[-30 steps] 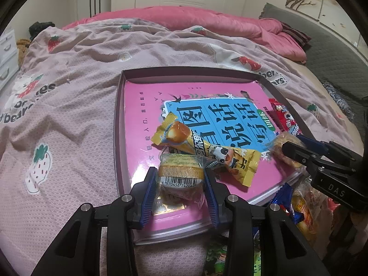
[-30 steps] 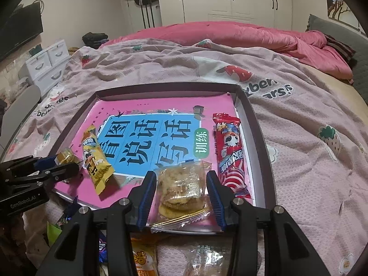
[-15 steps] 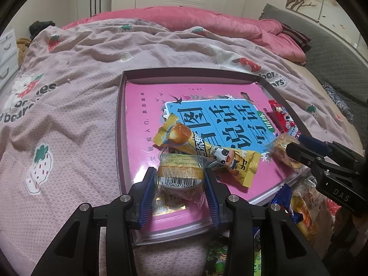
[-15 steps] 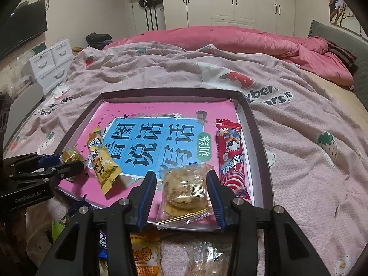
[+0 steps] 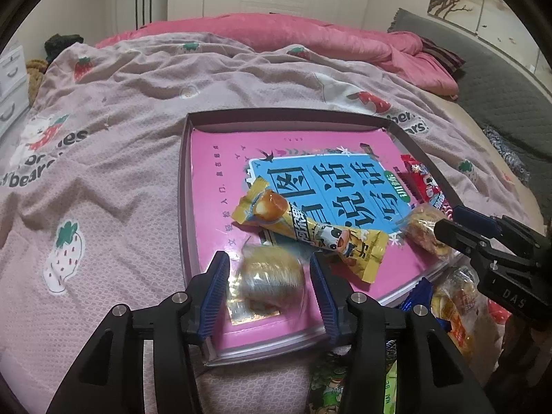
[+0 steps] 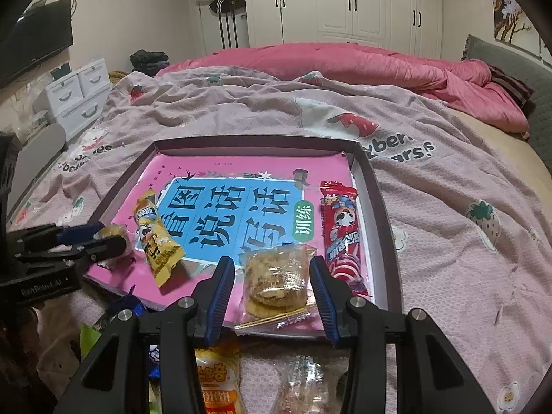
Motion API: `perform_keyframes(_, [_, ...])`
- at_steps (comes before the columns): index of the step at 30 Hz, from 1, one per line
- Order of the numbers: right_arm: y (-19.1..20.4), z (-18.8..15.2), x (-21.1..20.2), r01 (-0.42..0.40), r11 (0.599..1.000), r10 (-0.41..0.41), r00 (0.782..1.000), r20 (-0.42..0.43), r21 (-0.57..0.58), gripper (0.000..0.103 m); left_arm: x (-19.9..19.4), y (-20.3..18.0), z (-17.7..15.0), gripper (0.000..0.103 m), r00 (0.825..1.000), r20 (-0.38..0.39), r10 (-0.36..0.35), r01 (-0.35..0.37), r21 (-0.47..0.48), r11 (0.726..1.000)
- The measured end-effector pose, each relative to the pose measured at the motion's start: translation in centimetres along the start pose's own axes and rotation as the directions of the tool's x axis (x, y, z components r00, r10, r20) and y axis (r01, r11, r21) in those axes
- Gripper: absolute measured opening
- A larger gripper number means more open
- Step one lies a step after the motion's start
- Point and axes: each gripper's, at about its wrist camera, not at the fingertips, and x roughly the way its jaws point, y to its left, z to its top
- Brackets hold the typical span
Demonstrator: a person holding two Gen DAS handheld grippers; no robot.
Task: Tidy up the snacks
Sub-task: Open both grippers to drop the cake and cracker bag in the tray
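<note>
Left wrist view first: the shallow tray (image 5: 184, 186) with the pink book cover inside is laid on the strawberry-print bedspread (image 5: 103, 158), and everything else is placed relative to it. The left gripper (image 5: 269, 274) is held over the tray's near left corner, and its jaws are opening, with a small gold-wrapped cake (image 5: 267, 272) seen between them. The cake is badly motion-blurred and gaps are visible on both sides, so the pads are not pressed on it anymore. A long yellow cow-print snack bar (image 5: 310, 231) is laid diagonally on the tray just beyond the cake. A red snack stick (image 5: 426, 186) is seen along the tray's right edge. The right gripper (image 5: 445, 231) is caught at the tray's near right side, at a clear cracker pack (image 5: 422, 231). Loose packets (image 5: 448, 307) are piled off the tray's near edge.

Right wrist view: the right gripper (image 6: 272, 281) is held over the tray's (image 6: 383, 207) near edge, and the clear cracker pack (image 6: 276, 279) is sat between its blue pads (image 6: 220, 286). The fingers are spread about as wide as the wrapper, and whether it is actually pinched can't be told. The red snack stick (image 6: 341, 234) is laid just right of it, the yellow cow-print snack bar (image 6: 155, 238) on the tray's left side. The left gripper (image 6: 100, 238) is seen at the tray's left near corner with the small gold-wrapped cake (image 6: 112, 233) between its tips
</note>
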Motion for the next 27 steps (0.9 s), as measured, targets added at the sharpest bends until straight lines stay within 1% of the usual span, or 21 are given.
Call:
perform_keyframes(5, [-0.3, -0.1, -0.4, -0.005, 1.000, 0.004, 1.000, 0.007, 0.010, 0.048, -0.6, 0.1, 0.2, 0.056, 1.000, 0.009, -0.005, 0.005, -0.006, 1.000])
perform_keyframes(9, [-0.6, -0.1, -0.9, -0.011, 1.000, 0.010, 1.000, 0.017, 0.021, 0.049, -1.2, 0.2, 0.4, 0.057, 1.000, 0.015, -0.013, 0.013, -0.015, 1.000])
perform_keyframes(13, [-0.9, 0.0, -1.5, -0.018, 0.999, 0.017, 0.999, 0.029, 0.029, 0.051, -2.2, 0.1, 0.6, 0.065, 0.999, 0.036, -0.011, 0.012, -0.014, 1.000])
perform_keyframes(19, [-0.9, 0.2, -2.4, -0.021, 0.999, 0.020, 0.999, 0.048, 0.028, 0.052, -3.4, 0.2, 0.8, 0.065, 0.998, 0.057, -0.015, 0.017, -0.023, 1.000])
perform_keyframes(23, [-0.9, 0.4, -3.1, -0.022, 0.999, 0.020, 0.998, 0.064, 0.029, 0.052, -4.2, 0.2, 1.0, 0.068, 0.997, 0.072, -0.021, 0.023, -0.025, 0.999])
perform_keyframes(27, [-1.0, 0.6, -3.8, -0.021, 0.999, 0.018, 0.997, 0.080, 0.028, 0.053, -5.0, 0.1, 1.1, 0.069, 0.996, 0.086, -0.024, 0.027, -0.024, 0.999])
